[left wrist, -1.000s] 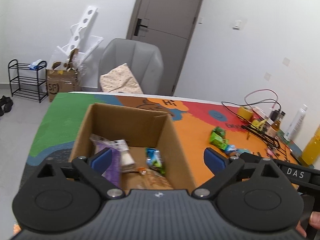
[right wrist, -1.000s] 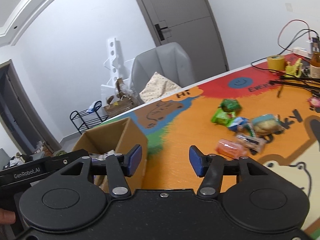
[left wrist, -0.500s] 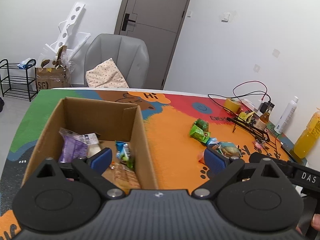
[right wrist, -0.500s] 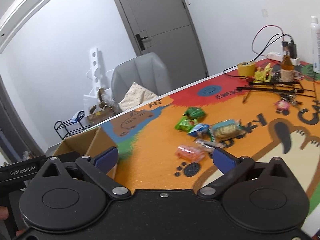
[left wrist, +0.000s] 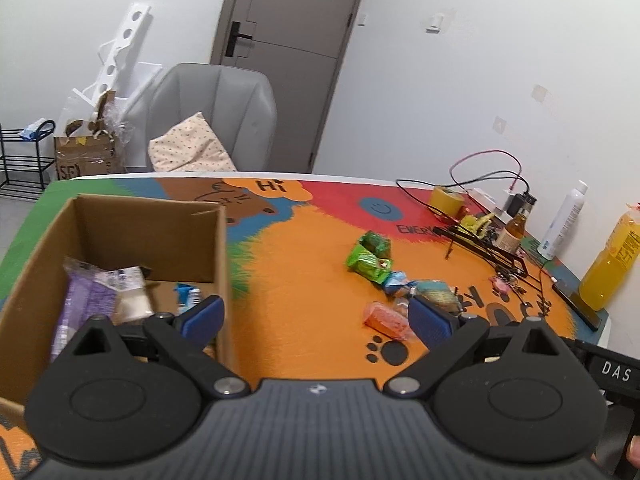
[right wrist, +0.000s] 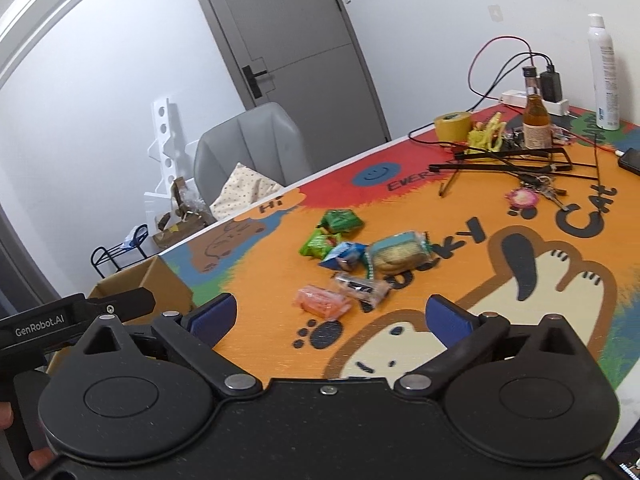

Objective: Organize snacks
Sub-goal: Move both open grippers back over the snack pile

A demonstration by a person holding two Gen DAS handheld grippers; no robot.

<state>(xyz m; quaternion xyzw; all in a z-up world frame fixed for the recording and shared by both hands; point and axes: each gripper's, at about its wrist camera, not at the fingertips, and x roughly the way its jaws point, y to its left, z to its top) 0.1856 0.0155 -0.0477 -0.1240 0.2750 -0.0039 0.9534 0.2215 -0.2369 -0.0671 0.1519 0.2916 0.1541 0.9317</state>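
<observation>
An open cardboard box (left wrist: 218, 248) stands at the table's left with a purple packet (left wrist: 82, 304) and other snacks inside; it also shows in the right wrist view (right wrist: 160, 284). Loose snacks lie mid-table: two green packets (right wrist: 328, 232), a blue packet (right wrist: 344, 254), a teal-wrapped cracker pack (right wrist: 396, 256), a clear wrapped bar (right wrist: 360, 286) and a pink packet (right wrist: 320, 300). My left gripper (left wrist: 314, 316) is open and empty, above the box's right wall. My right gripper (right wrist: 328, 316) is open and empty, above the table just short of the pink packet.
At the table's far right lie a yellow tape roll (right wrist: 452, 124), a brown bottle (right wrist: 536, 124), black rods and cables (right wrist: 500, 160), keys (right wrist: 532, 196), a white spray can (right wrist: 604, 76), a phone (right wrist: 630, 160) and an orange juice bottle (left wrist: 608, 260). A grey chair (left wrist: 216, 112) stands behind the table.
Both grippers have swung right, away from the box toward the loose snacks. My right gripper's jaws have opened wider. The left stays open.
</observation>
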